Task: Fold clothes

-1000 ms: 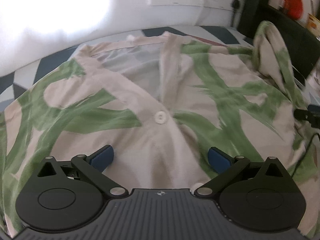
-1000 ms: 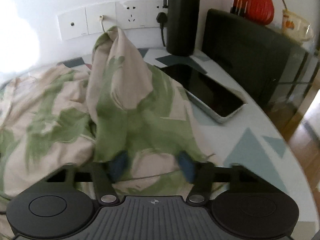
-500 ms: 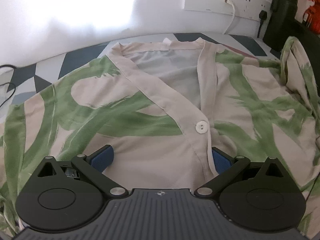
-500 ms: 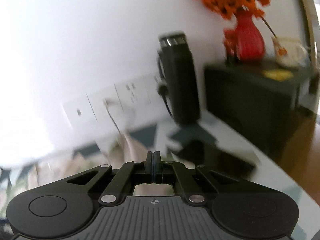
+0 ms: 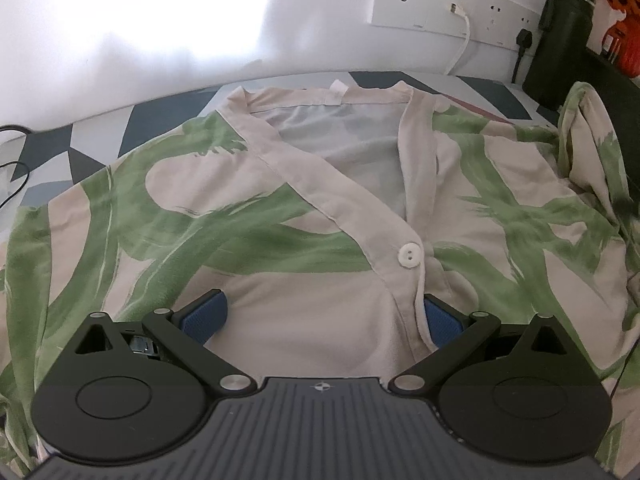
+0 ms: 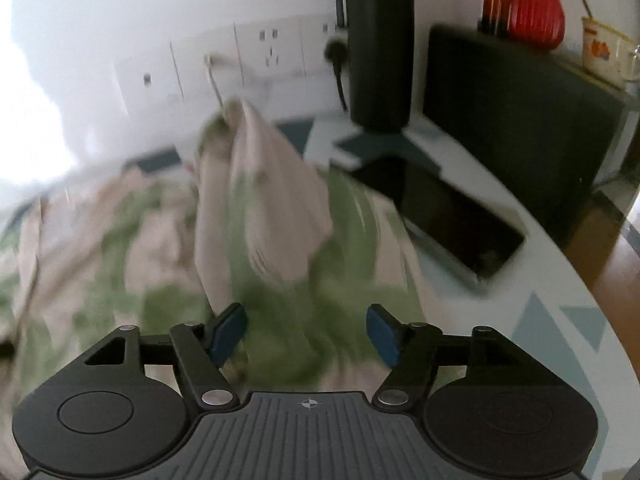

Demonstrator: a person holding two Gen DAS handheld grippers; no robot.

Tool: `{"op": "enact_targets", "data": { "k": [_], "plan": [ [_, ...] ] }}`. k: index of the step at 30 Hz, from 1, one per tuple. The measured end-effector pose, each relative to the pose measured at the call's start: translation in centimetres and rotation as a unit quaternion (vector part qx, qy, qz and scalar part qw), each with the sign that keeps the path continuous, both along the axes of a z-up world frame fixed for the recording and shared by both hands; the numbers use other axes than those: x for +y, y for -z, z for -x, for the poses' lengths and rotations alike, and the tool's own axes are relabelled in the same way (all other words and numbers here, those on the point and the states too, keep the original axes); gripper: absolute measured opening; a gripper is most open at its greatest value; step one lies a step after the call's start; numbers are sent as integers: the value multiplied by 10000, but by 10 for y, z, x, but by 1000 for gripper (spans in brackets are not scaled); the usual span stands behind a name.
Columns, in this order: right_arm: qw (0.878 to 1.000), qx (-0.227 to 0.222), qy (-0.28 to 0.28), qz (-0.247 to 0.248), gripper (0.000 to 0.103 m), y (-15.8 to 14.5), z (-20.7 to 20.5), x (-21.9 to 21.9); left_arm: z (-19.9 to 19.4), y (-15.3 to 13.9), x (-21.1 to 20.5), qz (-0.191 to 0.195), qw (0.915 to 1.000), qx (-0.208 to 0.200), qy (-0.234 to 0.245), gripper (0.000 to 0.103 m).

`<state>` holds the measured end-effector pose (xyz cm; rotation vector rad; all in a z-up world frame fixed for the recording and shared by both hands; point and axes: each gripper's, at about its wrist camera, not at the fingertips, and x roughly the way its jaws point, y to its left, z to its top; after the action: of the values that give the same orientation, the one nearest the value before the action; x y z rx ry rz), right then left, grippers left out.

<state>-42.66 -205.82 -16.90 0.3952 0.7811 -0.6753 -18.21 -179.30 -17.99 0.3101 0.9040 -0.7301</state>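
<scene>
The shirt [image 5: 248, 216], cream with broad green strokes, lies face up across the middle of the patterned table [image 5: 100, 128], its collar toward the back edge by the wall and its front closed by one white button [image 5: 409, 255]; at the table's right side one sleeve [image 6: 264, 200] stands bunched up in a peak instead of lying flat, just beside a dark phone [image 6: 456, 224]; the left gripper [image 5: 320, 316] hangs low over the lower front with its jaws spread wide, one blue pad on each side of the placket, holding nothing; the right gripper [image 6: 306, 330] is likewise spread and empty over the green folds at the foot of that sleeve, though this view is blurred; the step in hand looks like laying the sleeve across the body, and to do it well the right gripper should pinch one layer near the cuff, not the bulk, carry it flat over the front, and keep clear of the phone, while the left pins the front so the button line does not skew; counted: one shirt, one visible button, two grippers, one phone, one dark flask [image 6: 378, 40] at the back edge, one red vase [image 6: 532, 4] on the dark cabinet [image 6: 512, 120] beyond the right edge.
</scene>
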Motion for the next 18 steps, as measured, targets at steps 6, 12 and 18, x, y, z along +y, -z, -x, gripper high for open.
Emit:
{"op": "enact_targets", "data": {
  "k": [6,12,18],
  "plan": [
    [9993,359,-61,72,66,9,12,14,4,2,-5,-145,9997,-176,9,103],
    [9994,300,25,168,19,5,25,14,5,3,-7,-174,9996,-197,-58,103],
    [9943,-633,833,220,5,-22,37,-4,5,3,-8,-186,9996,-191,-84,103]
  ]
}}
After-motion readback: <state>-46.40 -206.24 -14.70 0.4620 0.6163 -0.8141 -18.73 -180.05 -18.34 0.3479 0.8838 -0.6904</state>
